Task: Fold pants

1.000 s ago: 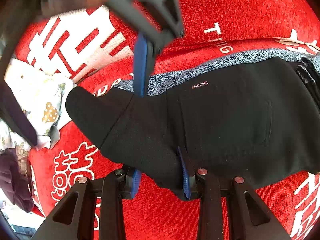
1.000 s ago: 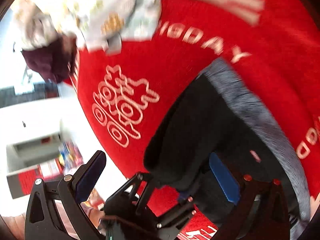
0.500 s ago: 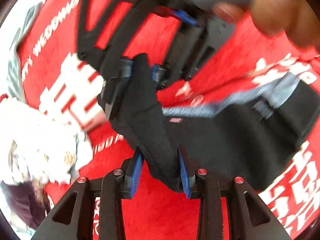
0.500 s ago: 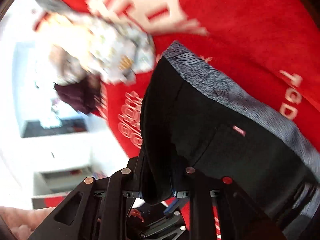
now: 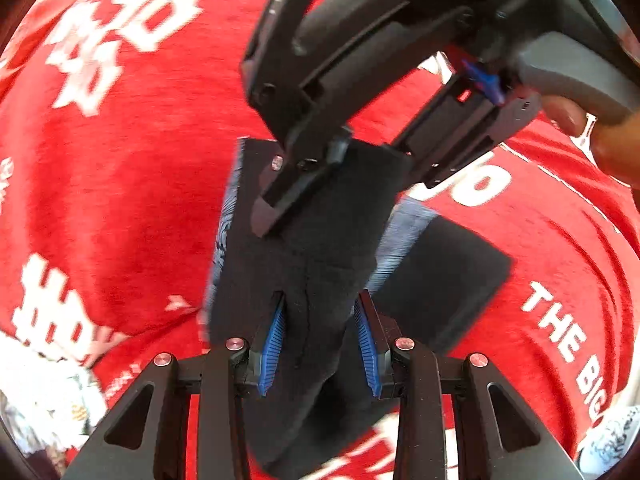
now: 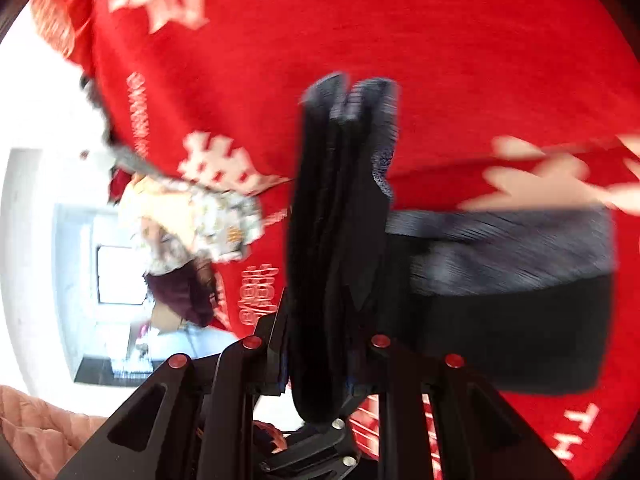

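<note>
Left gripper (image 5: 320, 344): blue-padded jaws narrowed onto a fold of the black fabric pants with grey patterned waistband (image 5: 316, 248). Right gripper (image 6: 316, 364), seen at 12 o'clock from the left wrist: jaws likewise clamped on the bunched cloth. The pants hang lifted between both, trailing toward 3 o'clock over the red printed cloth (image 5: 120, 184).

A red cloth (image 6: 440, 40) with white characters and Latin letters is spread over the whole surface, and it is taken here as the landmark. Past its left edge, in the right wrist view, a white wall (image 6: 36, 120) is seen, strongly lit. A bright window (image 6: 120, 276) is set in this wall, below the cloth's corner. A heap of patterned light fabric (image 6: 200, 220) is laid on the cloth's left edge, with a dark purple piece (image 6: 180, 292) beside it. A pink quilted fabric (image 6: 36, 432) is seen at the lower left.
</note>
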A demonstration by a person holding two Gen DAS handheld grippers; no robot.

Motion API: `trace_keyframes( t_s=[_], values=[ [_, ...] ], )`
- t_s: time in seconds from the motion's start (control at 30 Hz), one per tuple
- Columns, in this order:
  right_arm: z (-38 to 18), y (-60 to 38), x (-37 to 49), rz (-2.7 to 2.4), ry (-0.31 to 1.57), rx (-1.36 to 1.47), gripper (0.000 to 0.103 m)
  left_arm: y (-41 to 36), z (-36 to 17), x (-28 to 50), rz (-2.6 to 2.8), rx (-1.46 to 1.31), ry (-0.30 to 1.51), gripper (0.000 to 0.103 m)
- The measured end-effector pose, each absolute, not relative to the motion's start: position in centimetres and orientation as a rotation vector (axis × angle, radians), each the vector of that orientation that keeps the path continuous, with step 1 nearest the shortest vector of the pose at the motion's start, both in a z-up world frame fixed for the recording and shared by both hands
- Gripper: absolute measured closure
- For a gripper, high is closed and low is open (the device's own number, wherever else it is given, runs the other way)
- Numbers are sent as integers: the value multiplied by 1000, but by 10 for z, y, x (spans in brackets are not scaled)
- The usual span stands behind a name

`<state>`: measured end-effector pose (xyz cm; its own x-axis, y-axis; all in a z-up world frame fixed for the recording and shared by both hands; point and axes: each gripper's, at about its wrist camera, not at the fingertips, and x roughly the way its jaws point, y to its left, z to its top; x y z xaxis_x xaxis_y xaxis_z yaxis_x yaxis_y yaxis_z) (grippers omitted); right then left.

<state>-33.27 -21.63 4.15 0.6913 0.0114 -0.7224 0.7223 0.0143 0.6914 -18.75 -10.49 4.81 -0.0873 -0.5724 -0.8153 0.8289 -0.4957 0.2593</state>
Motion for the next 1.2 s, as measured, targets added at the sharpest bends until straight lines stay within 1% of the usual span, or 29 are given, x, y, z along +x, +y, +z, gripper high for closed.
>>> trace_keyframes(
  t_s=[0.13, 0.3, 0.33, 0.37, 0.4, 0.43, 0.6, 0.7, 0.77, 0.83, 0.97, 1.07, 1.13, 1.2],
  values=[
    [-1, -195, -395, -707, 632, 1546, 81, -103, 14, -229, -1783, 1237, 370, 68],
    [-48, -183, -439, -781, 650, 1617, 81, -103, -8, -246, -1765, 1319, 412, 68],
    [-55, -182, -443, -791, 655, 1620, 81, -99, -8, -244, -1770, 1332, 412, 62],
    [-57, -181, -444, -793, 657, 1625, 81, -98, -8, -241, -1776, 1338, 417, 59],
    [-58, -180, -445, -793, 654, 1630, 81, -96, -4, -236, -1786, 1336, 429, 52],
    [-56, -179, -445, -804, 663, 1621, 81, -94, 2, -230, -1798, 1327, 449, 50],
    [-48, -168, -448, -883, 751, 1586, 81, -91, 23, -188, -1773, 1282, 534, 50],
    [-37, -165, -451, -975, 855, 1533, 81, -107, 27, -147, -1644, 1225, 677, 50],
    [-26, -161, -445, -1041, 908, 1491, 78, -122, 22, -117, -1548, 1194, 770, 50],
    [-12, -157, -435, -1092, 951, 1420, 77, -138, 10, -87, -1442, 1171, 852, 50],
    [12, -161, -398, -1087, 953, 1281, 77, -140, -17, -67, -1373, 1201, 952, 50],
    [4, -167, -384, -1052, 987, 1250, 77, -131, -24, -65, -1367, 1205, 945, 50],
    [-16, -163, -368, -1050, 1040, 1255, 77, -131, -24, -63, -1375, 1207, 942, 49],
    [-31, -154, -367, -1068, 1090, 1248, 77, -132, -20, -57, -1380, 1181, 989, 49]
  ],
)
